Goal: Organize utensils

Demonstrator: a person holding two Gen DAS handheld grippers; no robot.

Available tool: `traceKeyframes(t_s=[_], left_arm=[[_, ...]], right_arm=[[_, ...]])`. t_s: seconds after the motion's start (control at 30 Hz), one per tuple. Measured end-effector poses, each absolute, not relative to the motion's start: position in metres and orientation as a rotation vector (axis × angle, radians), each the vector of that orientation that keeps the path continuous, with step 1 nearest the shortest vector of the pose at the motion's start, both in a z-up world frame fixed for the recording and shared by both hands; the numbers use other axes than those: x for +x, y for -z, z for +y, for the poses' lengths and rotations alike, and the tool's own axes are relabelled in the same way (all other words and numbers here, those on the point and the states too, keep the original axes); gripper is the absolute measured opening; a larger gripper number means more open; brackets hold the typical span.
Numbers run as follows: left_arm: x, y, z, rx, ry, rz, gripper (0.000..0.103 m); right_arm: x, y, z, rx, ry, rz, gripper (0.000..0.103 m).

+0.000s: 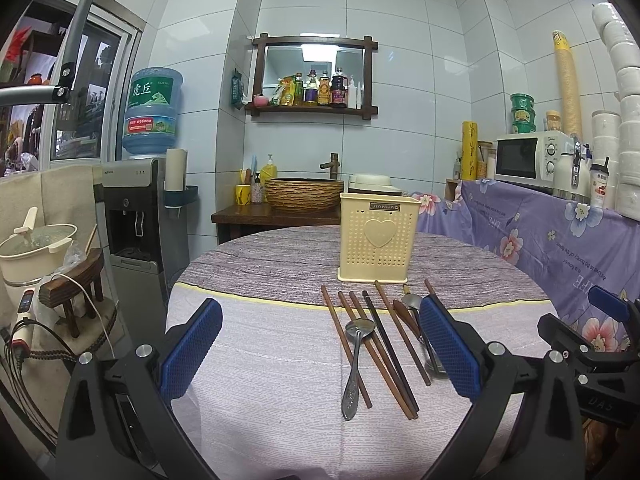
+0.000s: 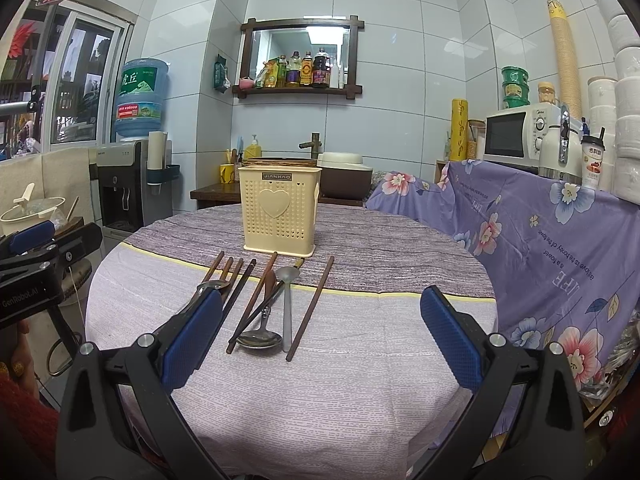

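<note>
Although the cream utensil holder (image 1: 378,236) stands upright and ready at the far middle of the round table (image 1: 256,360), nothing shows above its rim, so the sorting looks barely begun, if at all. Every piece in view lies loose on the cloth just in front of it: from the left, a row of brown chopsticks (image 1: 346,348) with a steel spoon (image 1: 354,364) lying over them, a dark chopstick, then a wooden spoon (image 2: 269,282), a big ladle (image 2: 260,338) and one chopstick (image 2: 310,308) off to the right. All of it is still to be picked up and stood in the holder.

The left gripper (image 1: 320,354) hangs spread wide and empty over the left part of the row; the right gripper (image 2: 322,340) is likewise spread and empty.

The cloth is striped lilac and purple. Around it, left to right: a water dispenser (image 1: 138,216), a woven basin (image 1: 304,194) under a shelf of bottles, a microwave (image 1: 530,160).
</note>
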State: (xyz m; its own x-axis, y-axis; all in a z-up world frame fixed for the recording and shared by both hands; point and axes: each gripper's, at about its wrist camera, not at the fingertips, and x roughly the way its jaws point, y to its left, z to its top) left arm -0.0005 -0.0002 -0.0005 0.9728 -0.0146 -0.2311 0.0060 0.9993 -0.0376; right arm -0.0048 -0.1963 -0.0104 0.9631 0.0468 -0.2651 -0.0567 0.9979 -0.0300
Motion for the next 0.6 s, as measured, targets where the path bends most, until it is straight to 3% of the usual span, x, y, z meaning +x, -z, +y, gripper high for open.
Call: traceKeyframes(t_s=[0.6], left_arm=[[-0.0004, 0.0006, 0.0, -0.036, 0.011, 0.234, 0.098]], right_arm=[[-0.0047, 0.0101, -0.1956, -0.04, -0.053, 0.267, 0.098]])
